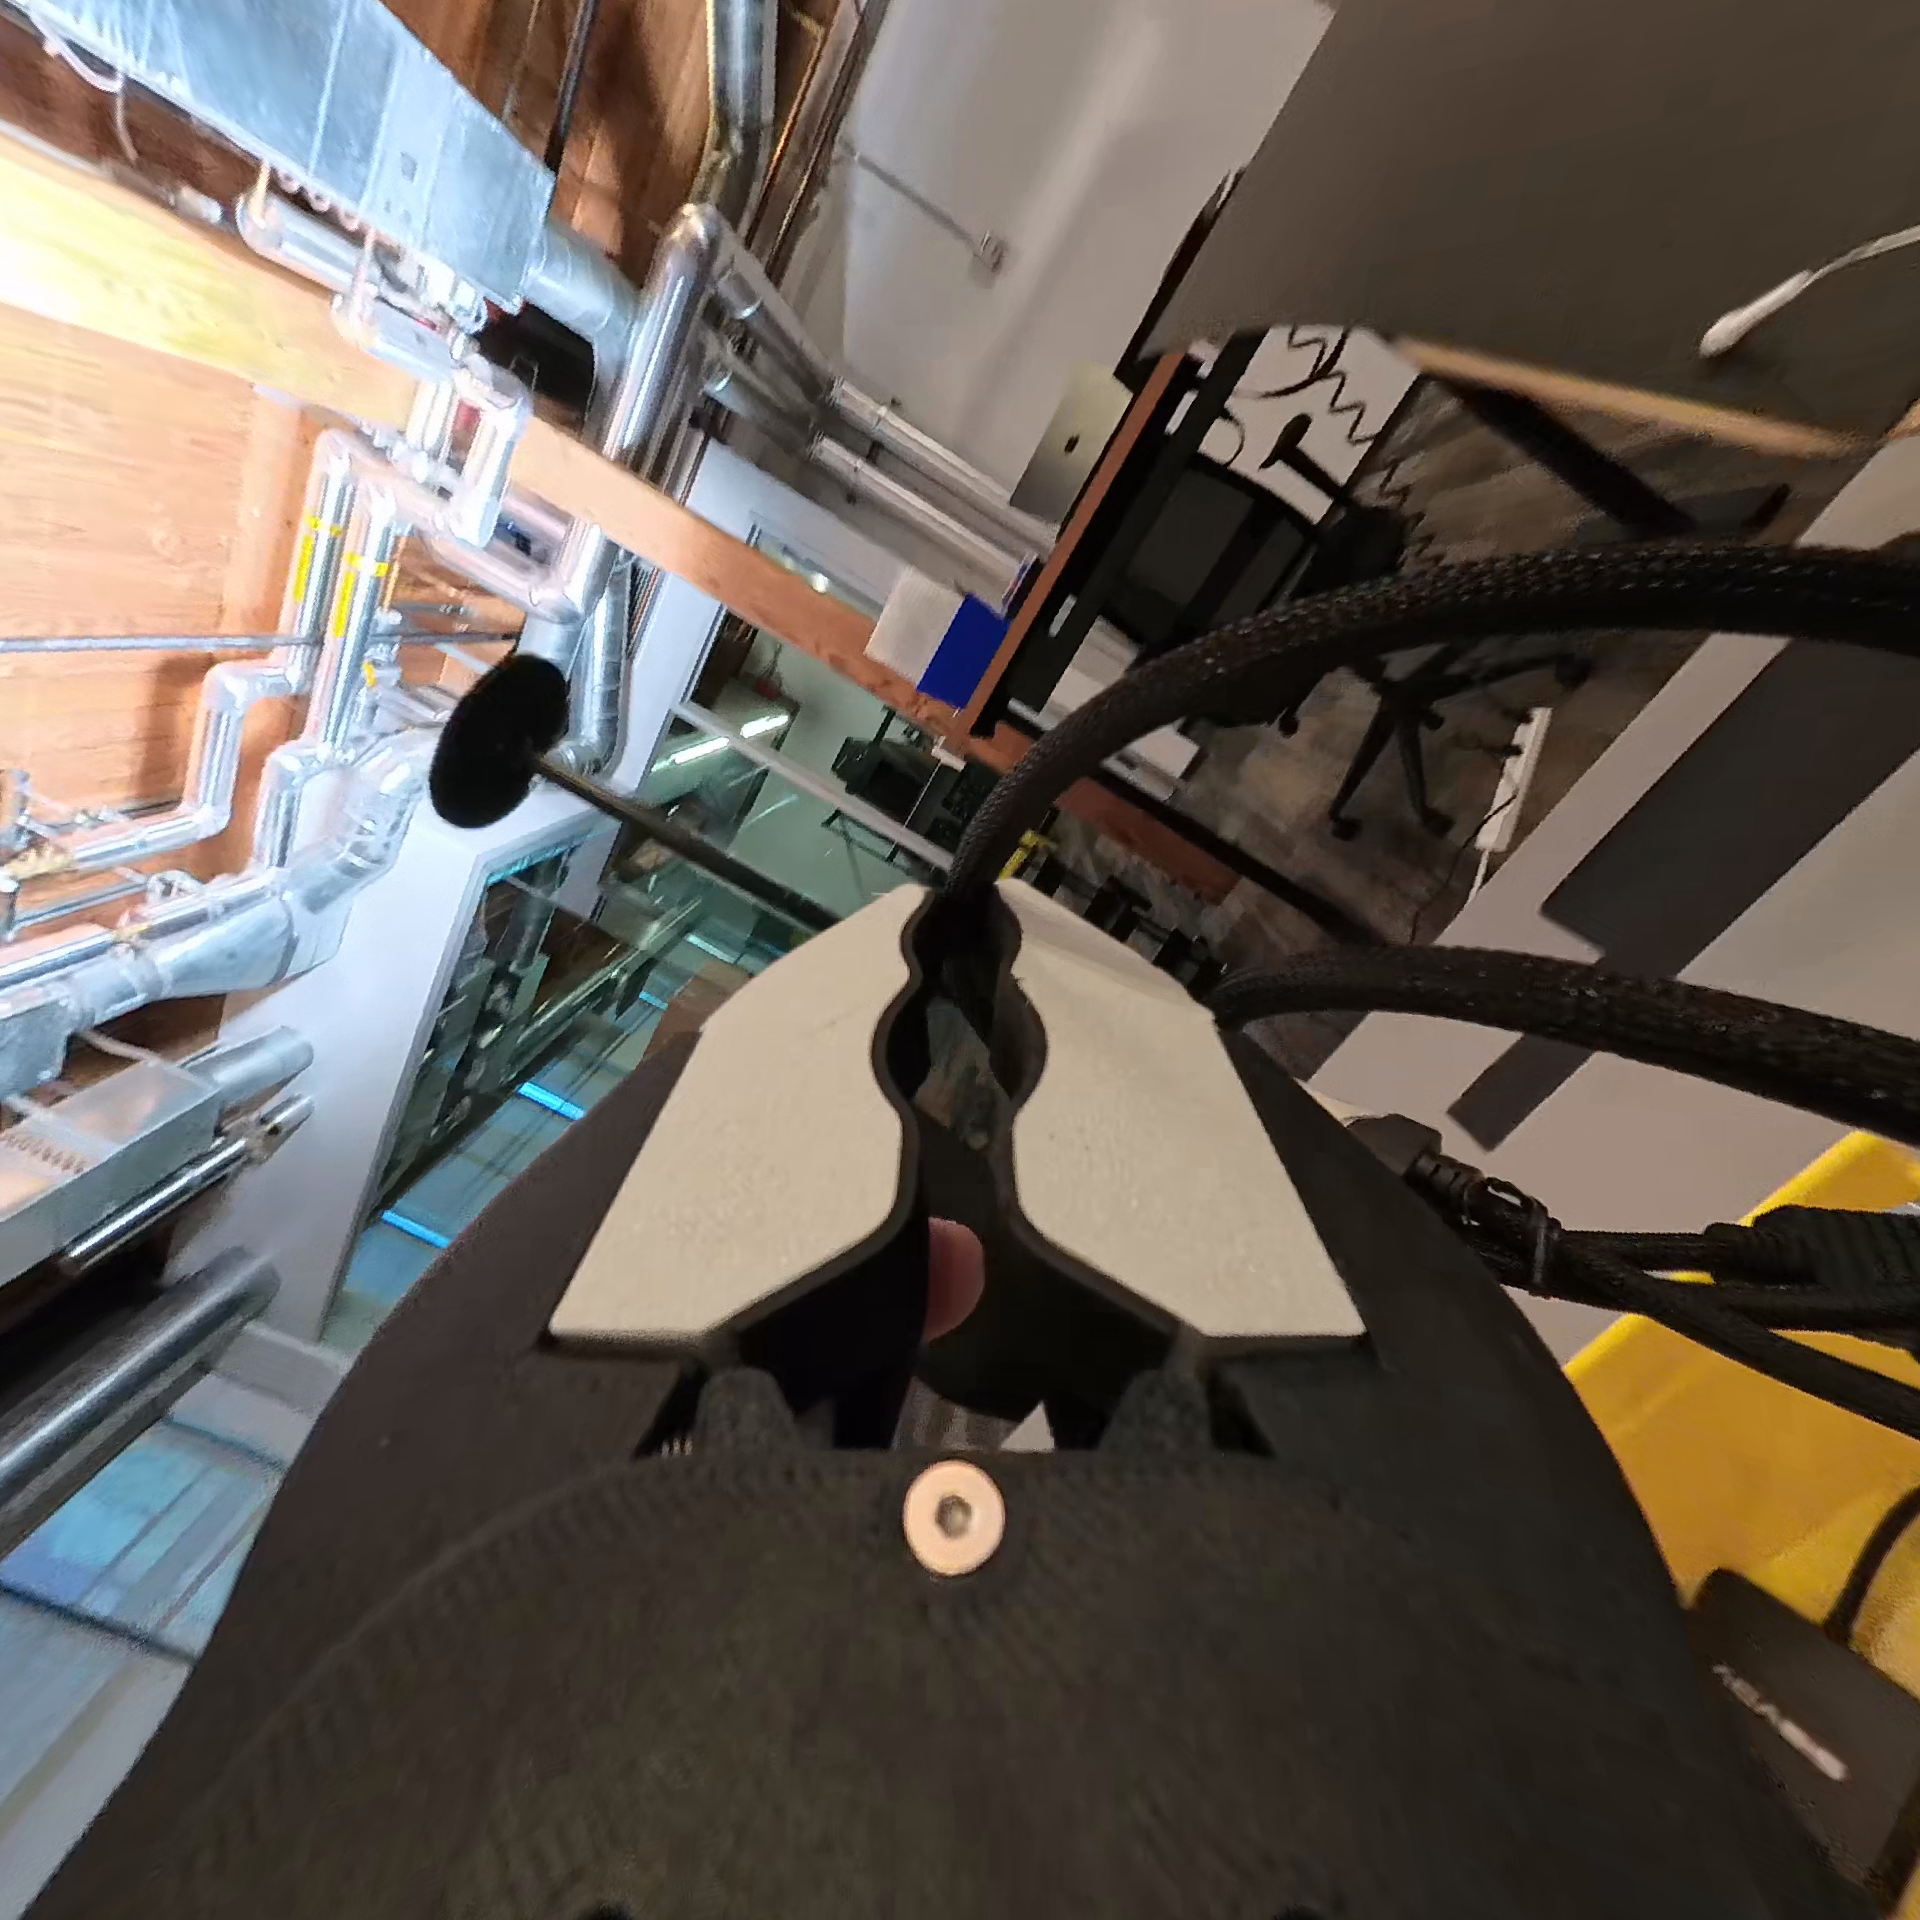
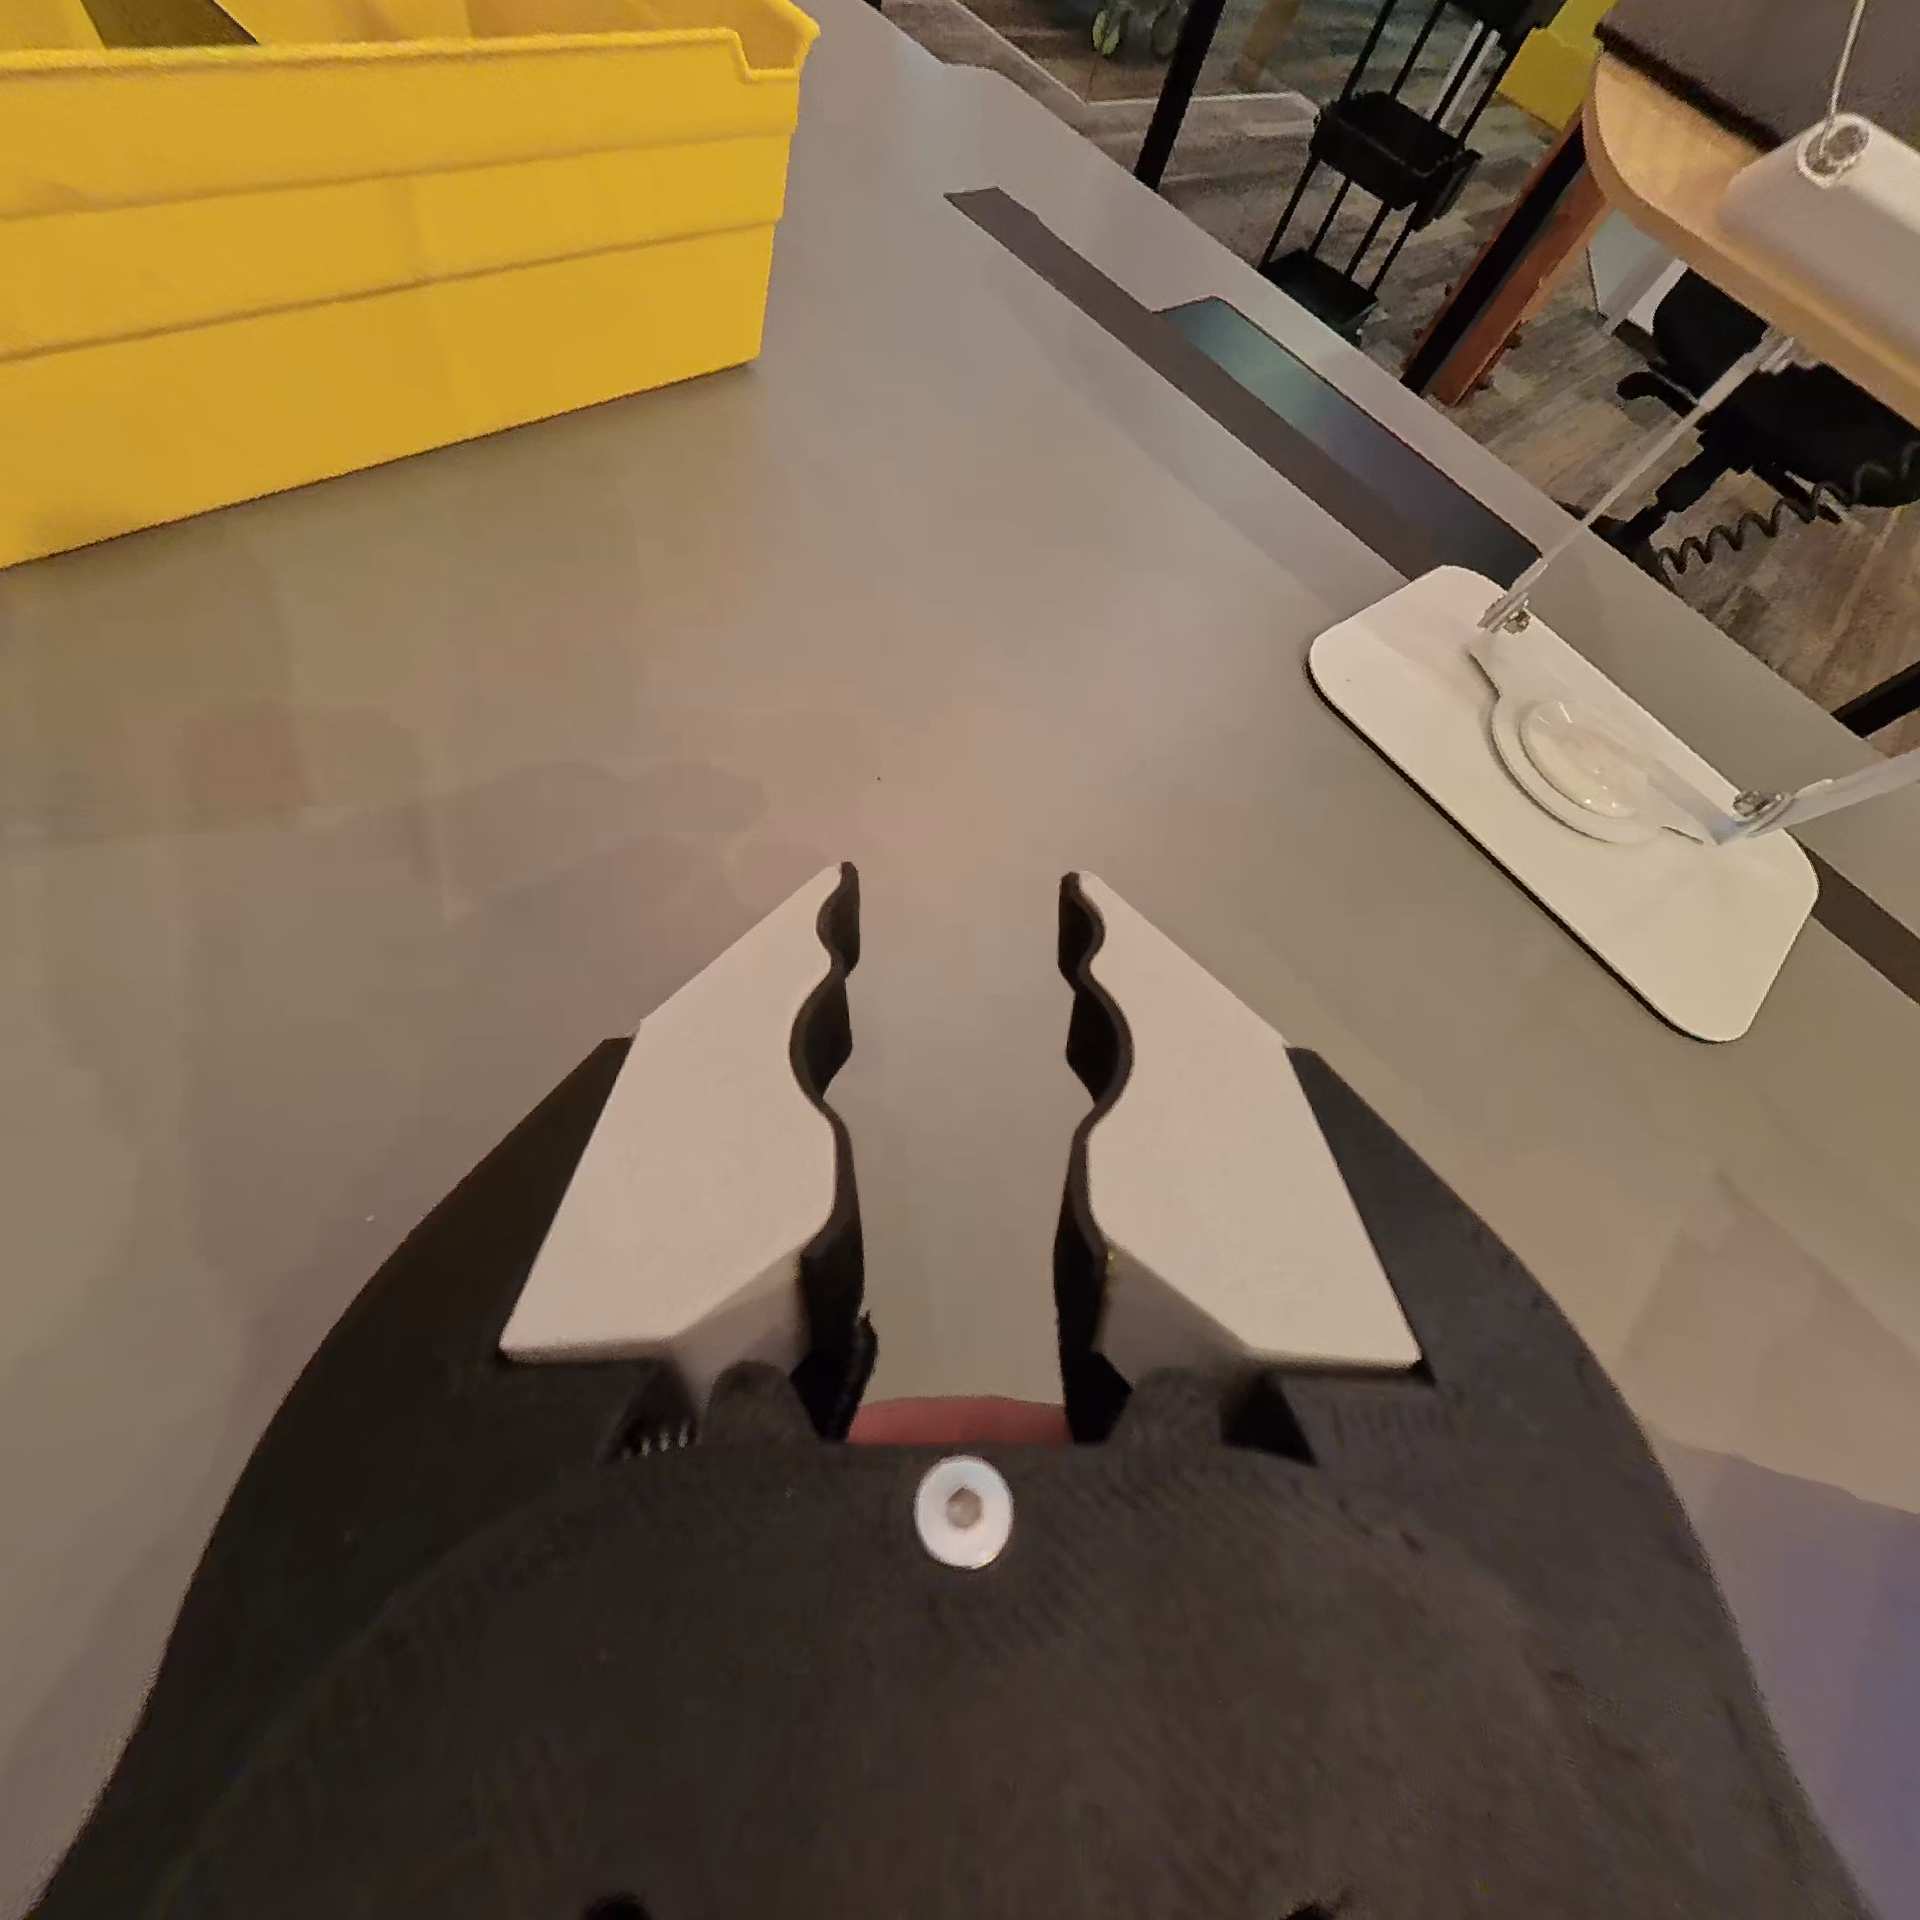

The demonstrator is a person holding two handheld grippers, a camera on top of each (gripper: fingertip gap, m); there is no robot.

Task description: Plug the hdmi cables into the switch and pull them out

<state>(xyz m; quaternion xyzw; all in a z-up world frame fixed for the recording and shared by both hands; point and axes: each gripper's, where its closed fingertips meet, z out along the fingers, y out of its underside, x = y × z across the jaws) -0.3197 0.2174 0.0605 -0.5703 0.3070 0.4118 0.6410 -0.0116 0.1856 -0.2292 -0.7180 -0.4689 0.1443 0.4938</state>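
Left wrist view: left gripper (image 1: 961, 925) clenched on braided cable (image 1: 1351, 613) at fingertips; right gripper (image 2: 958, 894) released, w/ nothing between.

Bare table (image 2: 727, 675) lies open between yellow bin (image 2: 395, 260) and lamp base (image 2: 1558, 810).

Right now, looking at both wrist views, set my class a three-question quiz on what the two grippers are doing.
1. True or false: the left gripper is shut on a black braided cable.
2. Which gripper is open with nothing between its fingers?
A. left
B. right
C. both
3. Fill in: in the right wrist view, beyond the right gripper, a yellow plastic bin stands on the ____ table, with a white flat lamp base off to the right.

Key: 1 true; 2 B; 3 grey.
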